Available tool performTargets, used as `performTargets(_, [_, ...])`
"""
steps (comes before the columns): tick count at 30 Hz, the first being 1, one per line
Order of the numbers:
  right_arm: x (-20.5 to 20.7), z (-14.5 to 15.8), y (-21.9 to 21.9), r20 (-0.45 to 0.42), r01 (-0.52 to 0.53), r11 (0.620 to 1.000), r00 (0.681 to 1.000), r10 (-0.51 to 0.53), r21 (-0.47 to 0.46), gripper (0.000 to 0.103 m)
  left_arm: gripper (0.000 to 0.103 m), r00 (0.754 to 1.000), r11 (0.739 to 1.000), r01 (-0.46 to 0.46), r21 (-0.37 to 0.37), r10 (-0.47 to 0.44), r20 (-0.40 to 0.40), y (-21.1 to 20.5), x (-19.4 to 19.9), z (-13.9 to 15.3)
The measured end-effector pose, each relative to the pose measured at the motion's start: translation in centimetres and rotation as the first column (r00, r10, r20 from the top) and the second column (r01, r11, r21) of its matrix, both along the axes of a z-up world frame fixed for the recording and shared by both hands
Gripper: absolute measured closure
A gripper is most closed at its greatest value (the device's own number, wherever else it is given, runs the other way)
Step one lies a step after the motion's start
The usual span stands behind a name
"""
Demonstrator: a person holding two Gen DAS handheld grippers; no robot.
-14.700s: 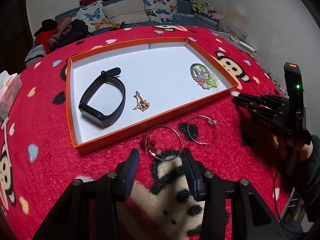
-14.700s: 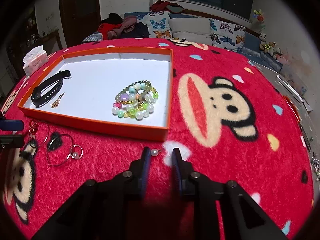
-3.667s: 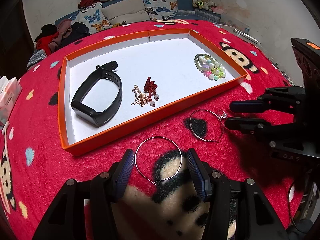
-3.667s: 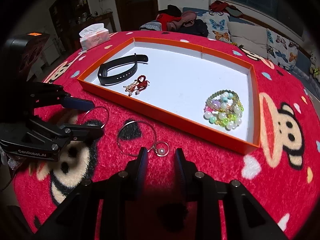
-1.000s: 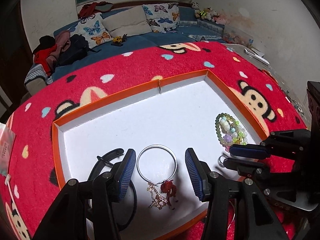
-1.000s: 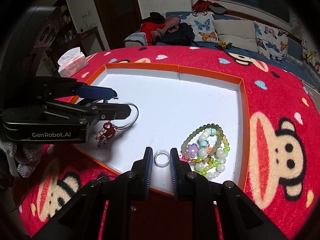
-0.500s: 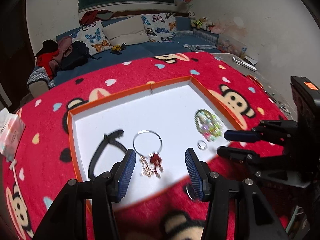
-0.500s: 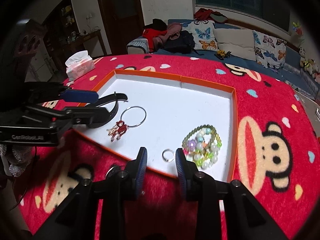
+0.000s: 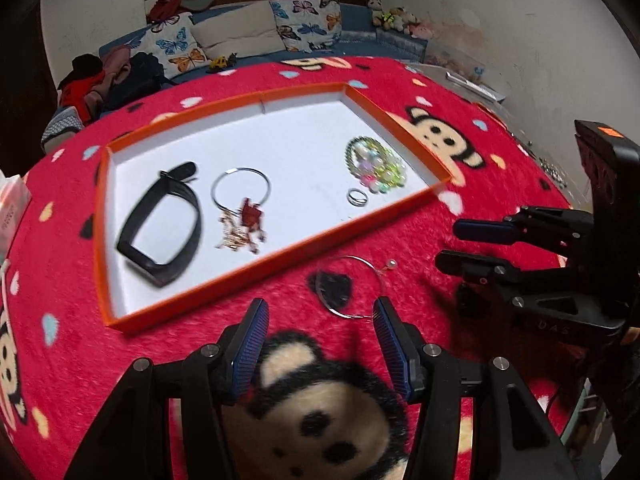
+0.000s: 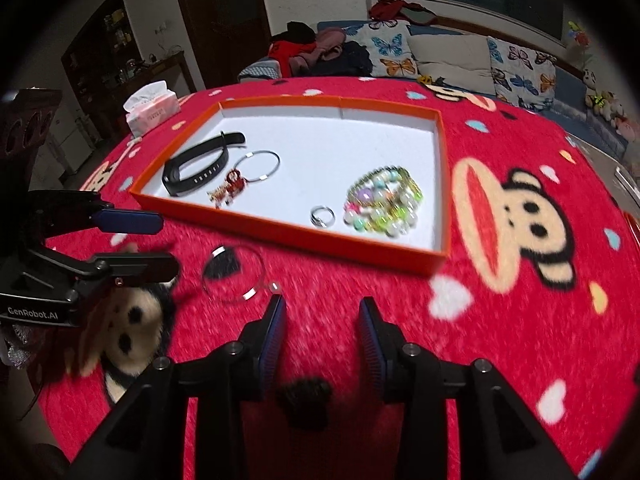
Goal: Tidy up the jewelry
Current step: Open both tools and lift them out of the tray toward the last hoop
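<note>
While both grippers hang over the red monkey-print blanket, neither holds anything: the left gripper point(image 9: 320, 338) has its jaws spread wide, and the right gripper point(image 10: 322, 330) has its jaws wide apart too. Between them, on the blanket point(image 10: 520, 320) just outside the near wall of the tray, lies a thin wire hoop point(image 9: 350, 288) with a small pearl at its clasp, touching neither gripper.

Inside the orange tray point(image 10: 288, 232), on its white floor, sit the rest of the pieces. A black wristband point(image 9: 160, 232) lies toward the left end. Beside it is a second wire hoop point(image 9: 240, 188), with a red charm point(image 9: 251, 216) and a small gold chain point(image 9: 230, 238) bunched at its near edge. Toward the right end a heap of beaded bracelets point(image 10: 384, 202) rests near the wall, and a small silver ring point(image 10: 322, 216) lies just beside them.

A tissue pack point(image 10: 152, 108) stands on the blanket beyond the tray's far left corner.
</note>
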State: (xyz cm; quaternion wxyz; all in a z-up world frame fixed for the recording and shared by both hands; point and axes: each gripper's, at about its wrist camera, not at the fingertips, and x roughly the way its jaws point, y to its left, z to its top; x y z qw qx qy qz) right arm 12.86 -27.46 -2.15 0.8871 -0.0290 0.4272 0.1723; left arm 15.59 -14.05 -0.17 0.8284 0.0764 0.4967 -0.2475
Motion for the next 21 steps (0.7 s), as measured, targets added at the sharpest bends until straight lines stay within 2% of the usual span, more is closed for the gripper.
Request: performTargets(21, [-1.0,-1.7,-2.6,-0.031,0.025,0.999,0.999,-0.023,0.047,0.054,0.043,0.998,0.993,0.059,0.105,-0.059,-0.008,-4.8,1.5,-2.7])
